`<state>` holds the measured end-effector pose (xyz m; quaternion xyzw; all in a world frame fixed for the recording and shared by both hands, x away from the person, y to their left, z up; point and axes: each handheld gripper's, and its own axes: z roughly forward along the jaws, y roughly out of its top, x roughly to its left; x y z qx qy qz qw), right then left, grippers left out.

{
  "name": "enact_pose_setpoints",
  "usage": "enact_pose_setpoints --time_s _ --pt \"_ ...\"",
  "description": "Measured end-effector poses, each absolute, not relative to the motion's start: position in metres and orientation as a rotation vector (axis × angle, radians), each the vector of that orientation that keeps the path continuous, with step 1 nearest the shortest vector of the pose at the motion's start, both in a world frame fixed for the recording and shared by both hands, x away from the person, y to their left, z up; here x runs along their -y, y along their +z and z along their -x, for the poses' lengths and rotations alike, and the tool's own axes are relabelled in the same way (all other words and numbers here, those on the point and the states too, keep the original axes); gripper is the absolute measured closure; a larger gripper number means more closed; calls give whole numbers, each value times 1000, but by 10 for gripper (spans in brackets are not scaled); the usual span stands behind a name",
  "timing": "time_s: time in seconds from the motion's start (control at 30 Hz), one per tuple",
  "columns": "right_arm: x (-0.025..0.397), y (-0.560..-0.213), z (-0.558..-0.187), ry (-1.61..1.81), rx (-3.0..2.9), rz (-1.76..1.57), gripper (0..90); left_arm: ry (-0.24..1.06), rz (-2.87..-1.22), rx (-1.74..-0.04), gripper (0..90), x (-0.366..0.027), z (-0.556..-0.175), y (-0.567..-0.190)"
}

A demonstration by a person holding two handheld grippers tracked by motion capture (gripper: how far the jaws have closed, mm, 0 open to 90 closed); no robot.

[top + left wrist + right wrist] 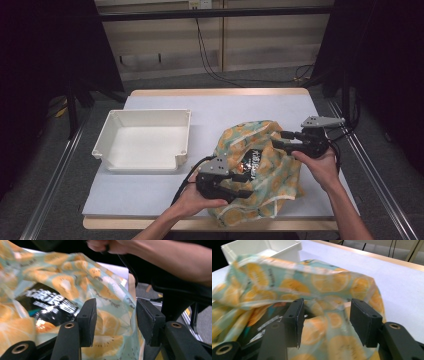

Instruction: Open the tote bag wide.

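Orange-print bag (265, 165) lies at the table's (240, 107) five o'clock; both grippers, left (235, 186) and right (286, 140), gape around its cloth, perhaps touching.

From my remote seat, the bag (270, 165) at lower centre was pale teal, printed with orange citrus slices and kiwi halves. A black packet (251, 164) with white lettering showed inside. At left, the tray (107, 135) was plain white on a pale lavender table (240, 107).
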<state>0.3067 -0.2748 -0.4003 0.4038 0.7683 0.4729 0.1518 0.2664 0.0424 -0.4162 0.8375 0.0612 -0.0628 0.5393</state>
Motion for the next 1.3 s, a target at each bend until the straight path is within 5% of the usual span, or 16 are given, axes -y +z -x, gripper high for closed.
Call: enact_pose_setpoints --time_s 0.3,0.67,0.8,0.83,0.93,0.97,1.3 --pt "243 -404 -277 1342 -2329 -1074 506 -82 -1928 -323 696 -46 -307 -420" --pt "222 -432 -279 1235 -2399 -1064 372 -39 -2054 -325 531 -32 -312 -444" --pt "221 -434 -277 1206 -2384 -1060 446 -8 -2065 -311 506 -30 -308 -444" --pt "222 -434 -275 1198 -2377 -1065 573 -1 -2068 -301 501 -29 -306 -445" --pt "223 -435 -274 1201 -2372 -1065 693 12 -2076 -293 497 -29 -305 -444" --pt "224 -436 -270 1205 -2374 -1068 840 8 -2068 -302 497 -29 -305 -444" --pt "244 -433 -251 1194 -2359 -1109 900 16 -2083 -309 483 -29 -305 -445"
